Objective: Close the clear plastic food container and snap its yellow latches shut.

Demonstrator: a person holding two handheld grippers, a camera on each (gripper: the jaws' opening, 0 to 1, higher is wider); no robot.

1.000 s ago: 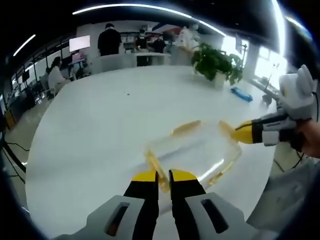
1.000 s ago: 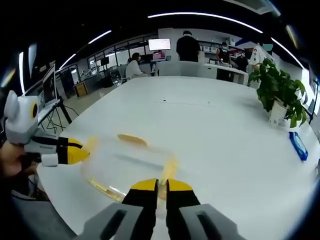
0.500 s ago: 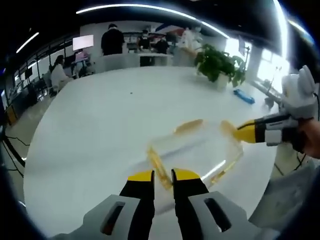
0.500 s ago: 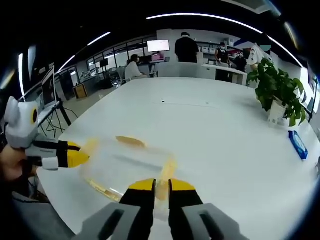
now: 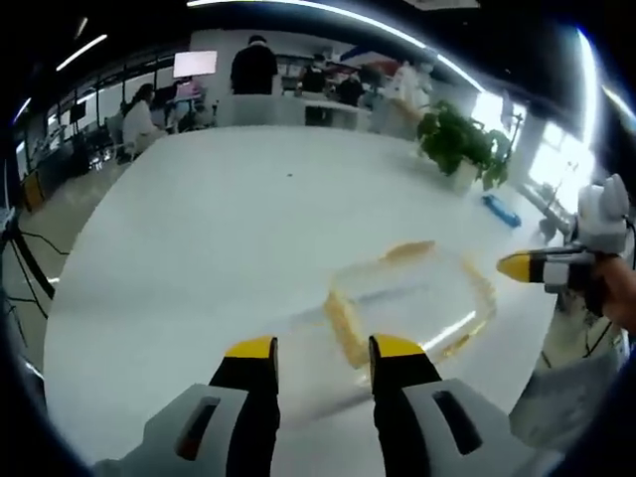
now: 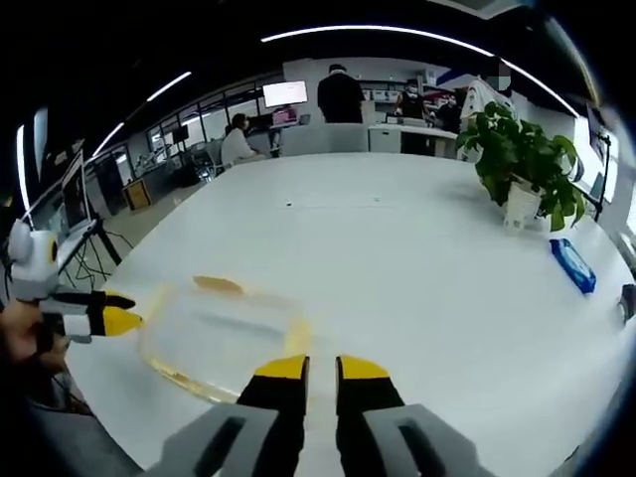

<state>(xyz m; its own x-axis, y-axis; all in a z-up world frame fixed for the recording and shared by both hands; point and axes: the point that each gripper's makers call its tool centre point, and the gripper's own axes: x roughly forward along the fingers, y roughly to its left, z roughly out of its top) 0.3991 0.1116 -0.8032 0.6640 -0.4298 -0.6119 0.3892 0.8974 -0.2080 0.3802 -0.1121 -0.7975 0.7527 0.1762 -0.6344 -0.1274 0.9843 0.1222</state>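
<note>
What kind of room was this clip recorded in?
Most likely an open-plan office or lab. A big white table holds a potted plant, people stand and sit at desks behind it, and a monitor glows there under ceiling strip lights.

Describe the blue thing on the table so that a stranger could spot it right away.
On the big white table, look to the far side for the potted plant. Just nearer than its white pot lies a small flat blue packet, the only blue item on the tabletop.

The right gripper [image 6: 320, 366] hovers with its fingers slightly parted, holding nothing. The clear container [image 6: 221, 333] lies on the white tabletop [image 6: 397, 258] just left. The left gripper [image 6: 127, 311] hangs beside it.
</note>
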